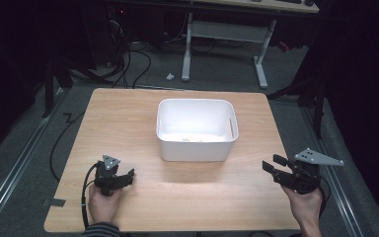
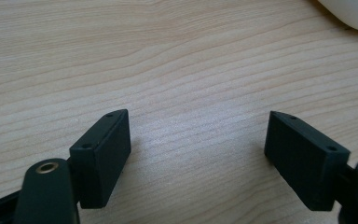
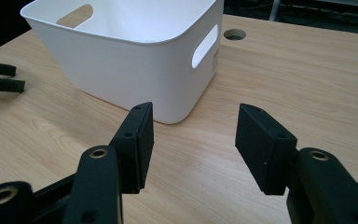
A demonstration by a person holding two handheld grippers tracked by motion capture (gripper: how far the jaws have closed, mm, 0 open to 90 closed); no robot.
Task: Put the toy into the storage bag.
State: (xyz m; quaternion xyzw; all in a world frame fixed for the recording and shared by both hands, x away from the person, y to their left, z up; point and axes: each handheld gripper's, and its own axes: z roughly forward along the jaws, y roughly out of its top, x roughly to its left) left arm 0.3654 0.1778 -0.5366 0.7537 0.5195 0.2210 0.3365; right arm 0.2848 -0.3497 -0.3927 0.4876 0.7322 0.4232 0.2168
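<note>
Wooden counter (image 1: 128, 118) under both of my claws. My left claw (image 1: 123, 178) rests low near the front edge, jaws spread with only bare wood between them. At the middle, toward the far side, sits the white bin (image 1: 197, 148), well apart from both claws. My right claw (image 1: 271, 164) hovers by the front right corner, jaws parted, gripping nothing, pointed toward the bin.

A wooden table (image 1: 128, 123) stands on grey floor (image 1: 24, 163), with a white-legged desk (image 1: 227, 34) beyond.
</note>
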